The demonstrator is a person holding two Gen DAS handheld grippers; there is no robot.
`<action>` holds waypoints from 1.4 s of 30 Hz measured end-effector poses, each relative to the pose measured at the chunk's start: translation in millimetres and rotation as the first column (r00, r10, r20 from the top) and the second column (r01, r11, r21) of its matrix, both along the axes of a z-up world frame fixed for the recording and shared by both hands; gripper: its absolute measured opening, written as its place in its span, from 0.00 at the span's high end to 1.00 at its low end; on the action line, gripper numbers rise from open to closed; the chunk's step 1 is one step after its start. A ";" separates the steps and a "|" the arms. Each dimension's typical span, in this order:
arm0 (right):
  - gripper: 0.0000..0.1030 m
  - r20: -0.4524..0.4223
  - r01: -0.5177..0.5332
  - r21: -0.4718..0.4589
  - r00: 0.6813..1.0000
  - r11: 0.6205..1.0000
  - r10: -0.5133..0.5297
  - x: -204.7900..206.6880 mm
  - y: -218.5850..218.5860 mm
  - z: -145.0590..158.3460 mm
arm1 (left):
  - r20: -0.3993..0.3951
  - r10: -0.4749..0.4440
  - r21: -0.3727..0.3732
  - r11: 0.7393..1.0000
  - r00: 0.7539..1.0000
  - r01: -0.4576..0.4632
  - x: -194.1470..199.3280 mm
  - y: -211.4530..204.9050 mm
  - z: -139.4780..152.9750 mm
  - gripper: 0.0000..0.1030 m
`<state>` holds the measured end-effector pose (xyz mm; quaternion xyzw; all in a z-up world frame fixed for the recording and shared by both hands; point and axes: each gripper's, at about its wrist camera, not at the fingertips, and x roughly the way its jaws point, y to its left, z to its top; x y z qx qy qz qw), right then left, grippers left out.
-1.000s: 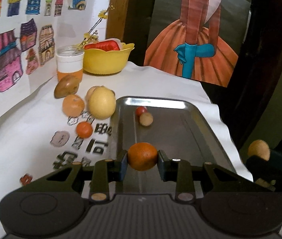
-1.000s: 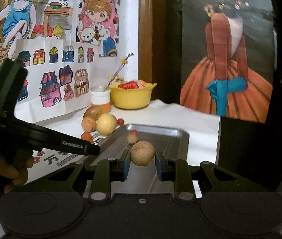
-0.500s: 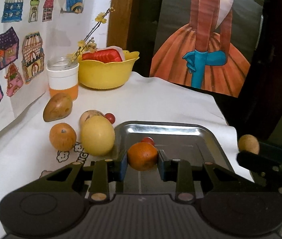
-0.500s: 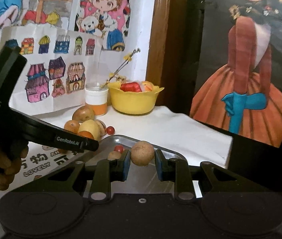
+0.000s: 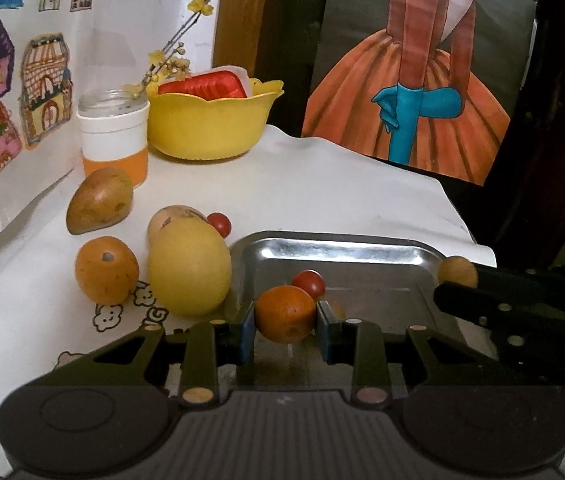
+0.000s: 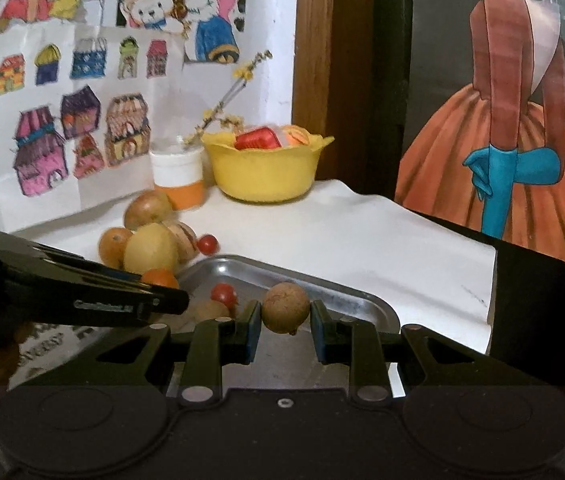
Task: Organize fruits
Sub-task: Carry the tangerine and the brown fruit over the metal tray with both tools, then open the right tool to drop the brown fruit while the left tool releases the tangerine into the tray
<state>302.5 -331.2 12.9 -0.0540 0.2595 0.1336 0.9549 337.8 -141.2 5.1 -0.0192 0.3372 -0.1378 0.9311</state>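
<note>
Each gripper clamps one fruit over the metal tray.

The left gripper [image 5: 286,326] pinches a small orange [image 5: 285,314]; the right gripper [image 6: 285,322] pinches a tan round fruit [image 6: 285,307]. Below them the steel tray [image 5: 342,250] holds a cherry tomato [image 5: 309,283]. Just left of it, a yellow pear-like fruit [image 5: 189,271], an orange-brown fruit [image 5: 105,275] and a mango [image 5: 99,199] lie on the white cloth [image 5: 322,192]; a yellow bowl [image 5: 210,128] stands behind.

Orange [image 5: 285,313] held above the steel tray [image 5: 346,249]; tan round fruit [image 6: 285,307] likewise. Cherry tomato [image 5: 309,282] lies in the tray. Lemon [image 5: 188,271], persimmon [image 5: 106,269], mango [image 5: 100,199] rest beside it, left.
</note>
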 end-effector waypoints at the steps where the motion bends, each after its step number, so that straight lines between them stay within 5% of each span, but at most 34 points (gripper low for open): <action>1: 0.72 -0.006 0.002 -0.001 1.000 1.000 -0.002 2.3 -0.4 -2.4 | 0.000 0.000 0.001 1.000 1.000 0.000 0.8 -0.5 -1.2 0.67; 42: 0.71 -0.072 0.012 -0.031 0.997 0.999 -0.014 10.3 3.7 -25.6 | -0.044 -0.008 0.007 1.000 0.999 0.008 6.9 -7.1 -14.2 0.66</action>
